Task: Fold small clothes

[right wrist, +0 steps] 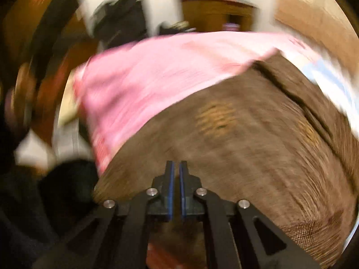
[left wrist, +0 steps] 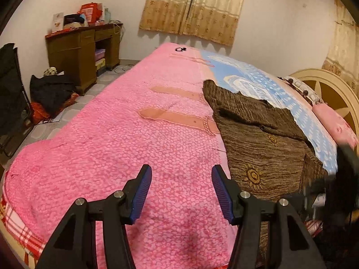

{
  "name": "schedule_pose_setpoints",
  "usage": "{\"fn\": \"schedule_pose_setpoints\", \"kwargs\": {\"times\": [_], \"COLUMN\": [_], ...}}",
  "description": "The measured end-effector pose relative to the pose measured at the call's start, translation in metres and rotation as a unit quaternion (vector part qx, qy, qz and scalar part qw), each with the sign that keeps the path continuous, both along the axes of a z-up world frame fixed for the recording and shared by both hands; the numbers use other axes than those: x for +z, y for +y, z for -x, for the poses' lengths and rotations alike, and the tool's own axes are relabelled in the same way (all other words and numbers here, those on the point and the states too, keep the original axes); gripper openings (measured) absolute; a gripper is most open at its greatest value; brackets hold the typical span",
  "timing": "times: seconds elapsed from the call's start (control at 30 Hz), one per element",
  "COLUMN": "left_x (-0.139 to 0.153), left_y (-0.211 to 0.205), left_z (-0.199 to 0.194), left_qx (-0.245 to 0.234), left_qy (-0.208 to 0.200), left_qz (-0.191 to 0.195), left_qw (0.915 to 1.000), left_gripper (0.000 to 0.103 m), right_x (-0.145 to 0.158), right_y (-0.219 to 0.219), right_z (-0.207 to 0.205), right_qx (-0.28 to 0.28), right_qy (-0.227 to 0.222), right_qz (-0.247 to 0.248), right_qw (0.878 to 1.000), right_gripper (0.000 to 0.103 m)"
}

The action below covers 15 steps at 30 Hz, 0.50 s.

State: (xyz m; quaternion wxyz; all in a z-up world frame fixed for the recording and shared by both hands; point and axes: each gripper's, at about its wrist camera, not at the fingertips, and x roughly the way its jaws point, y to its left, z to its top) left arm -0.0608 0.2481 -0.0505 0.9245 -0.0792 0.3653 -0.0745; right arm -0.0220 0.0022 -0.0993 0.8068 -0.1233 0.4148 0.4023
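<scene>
A brown garment with gold sun prints (left wrist: 258, 139) lies spread on the right side of the pink bed cover (left wrist: 125, 134). My left gripper (left wrist: 181, 174) is open and empty above the pink cover, just left of the garment's near edge. The right wrist view is blurred by motion. It shows the brown garment (right wrist: 235, 139) filling the middle. My right gripper (right wrist: 176, 168) has its jaws almost together above the garment's near edge; whether cloth is pinched cannot be told. The right gripper shows as a dark blur in the left wrist view (left wrist: 336, 179).
A wooden desk (left wrist: 83, 49) with boxes stands at the far left wall. Dark bags (left wrist: 51, 92) lie on the floor beside it. A blue patterned blanket (left wrist: 258, 83) and pink pillow (left wrist: 334, 121) lie beyond the garment, by the headboard (left wrist: 332, 89).
</scene>
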Motion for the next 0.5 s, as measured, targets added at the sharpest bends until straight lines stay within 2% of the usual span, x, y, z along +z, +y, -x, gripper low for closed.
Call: {"fn": "schedule_pose_setpoints", "kwargs": {"times": [0.03,0.07,0.1,0.13,0.2,0.23,0.27,0.3,0.33,0.4,0.43,0.5], "left_x": [-0.002,-0.005,-0.006,-0.006,-0.006,-0.006,-0.007,-0.007,-0.007,-0.009,-0.009,-0.011], "left_y": [-0.003,-0.008,-0.013,-0.015,-0.017,-0.017,-0.016,-0.014,-0.012,-0.006,-0.005,-0.002], "left_z": [-0.003,-0.007,-0.010,-0.011,-0.012,-0.012,-0.013,-0.014,-0.014,-0.011,-0.010,-0.007], "left_qx": [-0.008,-0.019,-0.028,-0.030,-0.038,-0.038,-0.035,-0.030,-0.027,-0.020,-0.020,-0.019], "left_qy": [0.005,0.012,0.016,0.016,0.013,0.013,0.014,0.018,0.020,0.021,0.021,0.019], "left_qz": [-0.002,-0.008,-0.020,-0.024,-0.030,-0.031,-0.030,-0.024,-0.020,-0.002,0.002,0.004], "left_qw": [0.9999,0.9997,0.9993,0.9991,0.9987,0.9987,0.9988,0.9991,0.9992,0.9996,0.9996,0.9996], "left_gripper": [0.057,0.057,0.057,0.057,0.057,0.057,0.057,0.057,0.057,0.057,0.057,0.057], "right_x": [0.001,-0.003,-0.005,-0.006,0.000,0.003,0.005,0.004,0.005,0.005,0.006,0.010], "right_y": [-0.014,-0.034,-0.044,-0.052,-0.056,-0.051,-0.042,-0.036,-0.034,-0.039,-0.044,-0.048], "right_z": [-0.015,-0.039,-0.047,-0.051,-0.040,-0.029,-0.015,-0.005,0.006,0.028,0.036,0.040], "right_qx": [-0.039,-0.097,-0.118,-0.121,-0.076,-0.043,-0.005,0.016,0.037,0.078,0.090,0.108], "right_qy": [0.019,0.047,0.061,0.077,0.096,0.097,0.104,0.115,0.130,0.164,0.173,0.171], "right_qz": [-0.029,-0.060,-0.073,-0.101,-0.138,-0.137,-0.126,-0.118,-0.116,-0.128,-0.132,-0.141], "right_qw": [0.999,0.992,0.988,0.985,0.983,0.985,0.987,0.986,0.984,0.975,0.972,0.969], "right_gripper": [0.007,0.009,0.009,0.012,0.015,0.035,0.076,0.094,0.102,0.095,0.086,0.084]}}
